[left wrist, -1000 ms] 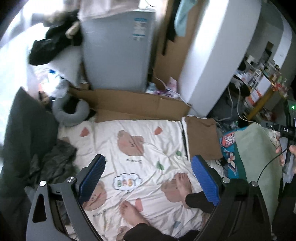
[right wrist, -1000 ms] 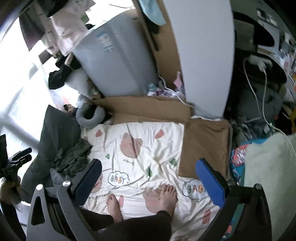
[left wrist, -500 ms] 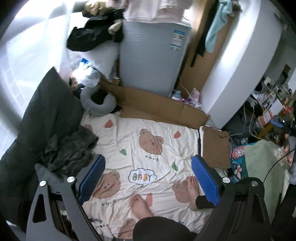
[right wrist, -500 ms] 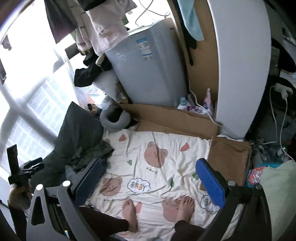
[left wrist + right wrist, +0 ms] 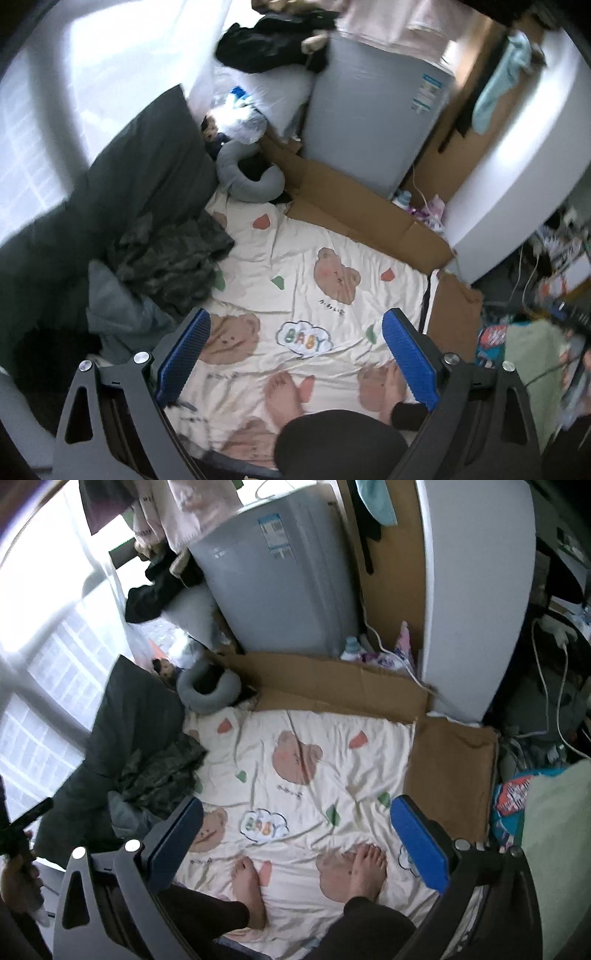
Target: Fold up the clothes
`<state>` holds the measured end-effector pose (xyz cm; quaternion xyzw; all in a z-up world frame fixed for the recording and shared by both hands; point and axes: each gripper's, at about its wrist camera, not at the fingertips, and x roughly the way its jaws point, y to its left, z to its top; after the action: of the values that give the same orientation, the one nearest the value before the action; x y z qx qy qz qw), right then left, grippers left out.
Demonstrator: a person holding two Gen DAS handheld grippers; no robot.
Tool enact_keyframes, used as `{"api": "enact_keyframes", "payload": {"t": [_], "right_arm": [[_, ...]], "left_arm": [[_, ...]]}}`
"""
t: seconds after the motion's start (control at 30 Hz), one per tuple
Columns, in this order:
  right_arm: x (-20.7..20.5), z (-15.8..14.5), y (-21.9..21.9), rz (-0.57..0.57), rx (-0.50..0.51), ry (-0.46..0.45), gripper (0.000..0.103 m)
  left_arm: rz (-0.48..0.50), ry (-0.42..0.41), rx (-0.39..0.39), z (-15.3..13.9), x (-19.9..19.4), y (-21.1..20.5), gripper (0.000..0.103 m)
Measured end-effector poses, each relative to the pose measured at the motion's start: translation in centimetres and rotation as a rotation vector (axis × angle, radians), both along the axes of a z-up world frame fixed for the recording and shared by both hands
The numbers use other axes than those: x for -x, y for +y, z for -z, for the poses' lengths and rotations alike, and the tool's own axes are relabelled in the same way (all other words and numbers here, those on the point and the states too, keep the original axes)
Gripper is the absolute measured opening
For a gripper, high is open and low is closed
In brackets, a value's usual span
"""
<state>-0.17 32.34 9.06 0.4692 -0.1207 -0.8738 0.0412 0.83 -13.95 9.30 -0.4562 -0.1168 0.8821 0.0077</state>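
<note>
One crumpled camouflage garment [image 5: 173, 262] lay bunched at left edge of bear-print quilt [image 5: 295, 280], against dark cushion [image 5: 122, 177] — soft, wrinkled, unfolded. Left claw [image 5: 295, 354] and right claw [image 5: 295, 838] both spread wide, empty, blue ribbed pads. Right view alone showed brown mat [image 5: 450, 775] fully — flat, rectangular.

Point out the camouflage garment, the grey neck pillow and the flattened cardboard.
camouflage garment [image 5: 170, 258], left wrist view, middle of the crumpled heap.
grey neck pillow [image 5: 208, 699], right wrist view, lower curve of the ring.
flattened cardboard [image 5: 332, 681], right wrist view, centre of the upright panel.
</note>
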Motion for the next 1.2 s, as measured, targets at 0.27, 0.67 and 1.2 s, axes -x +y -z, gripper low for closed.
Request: {"api": "enact_keyframes", "payload": {"t": [0.27,0.67,1.2], "right_arm": [[-1.0,4.2,-2.0,0.014,-0.034,-0.041,0.102],[-2.5,6.8,-3.8,-0.011,-0.034,-0.037,0.102],[-4.2,9.8,-5.2,-0.02,-0.073,-0.078,0.102]], "left_arm": [[-0.069,-0.024,-0.041,3.9,-0.8,1.3,0.094],[-0.068,-0.021,-0.071,8.2,0.0,6.3,0.094],[-0.05,-0.052,-0.009,10.6,-0.7,9.9,0.094]]}}
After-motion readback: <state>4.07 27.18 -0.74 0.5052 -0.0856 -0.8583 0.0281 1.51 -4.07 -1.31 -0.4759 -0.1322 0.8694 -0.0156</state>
